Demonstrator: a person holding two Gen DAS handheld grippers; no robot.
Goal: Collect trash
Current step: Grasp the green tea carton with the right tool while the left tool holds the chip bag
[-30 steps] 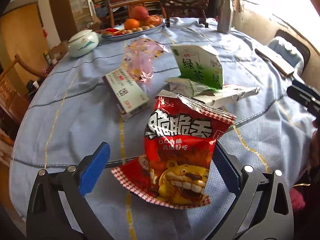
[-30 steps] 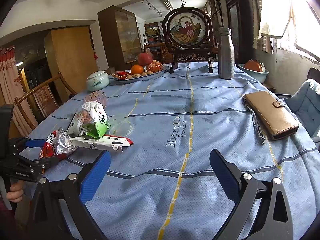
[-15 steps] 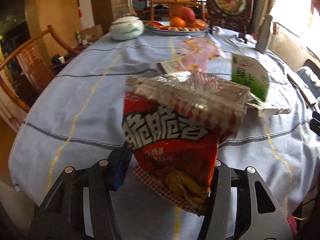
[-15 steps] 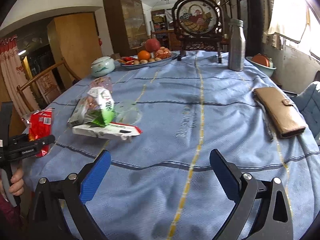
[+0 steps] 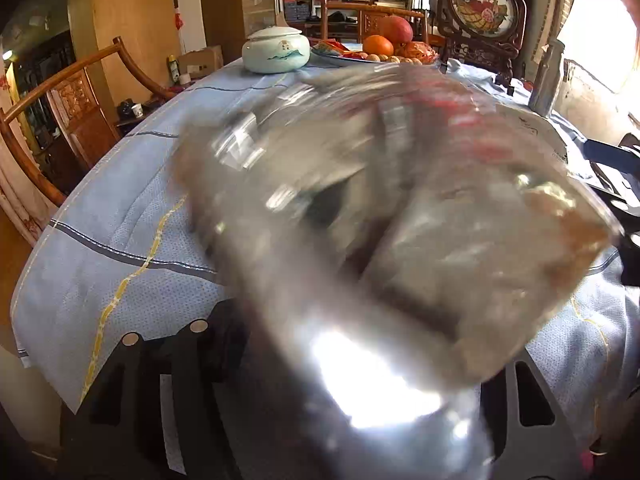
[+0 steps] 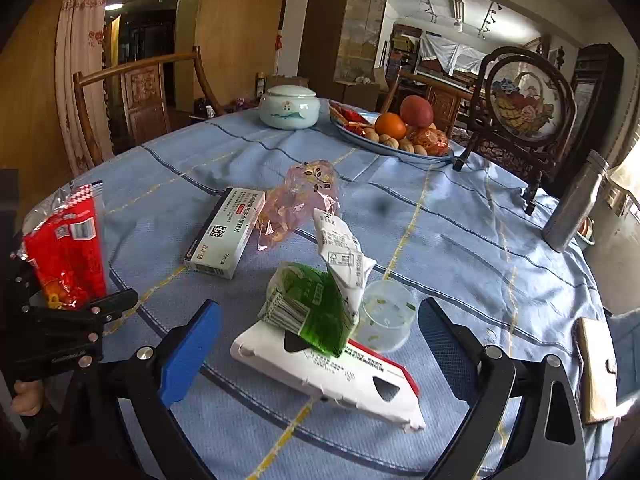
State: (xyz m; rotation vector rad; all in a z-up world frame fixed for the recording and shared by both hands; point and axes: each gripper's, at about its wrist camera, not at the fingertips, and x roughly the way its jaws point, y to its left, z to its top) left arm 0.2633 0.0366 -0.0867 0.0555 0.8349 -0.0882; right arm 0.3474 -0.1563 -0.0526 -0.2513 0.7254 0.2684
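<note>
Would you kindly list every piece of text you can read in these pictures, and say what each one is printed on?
"ZOK 50": on the end face of the white medicine box; the print on its top is too small to read.
Green carton: print too small to read.
Flat white carton: print too small to read.
Red snack bag: labels too small in the right wrist view, blurred in the left.

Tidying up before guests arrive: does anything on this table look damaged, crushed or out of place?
Yes. A torn white carton lies flattened near the table's front edge, with a crumpled green tea pack on it. A pink wrapper lies beside a medicine box. The left gripper holds a red snack bag.
</note>
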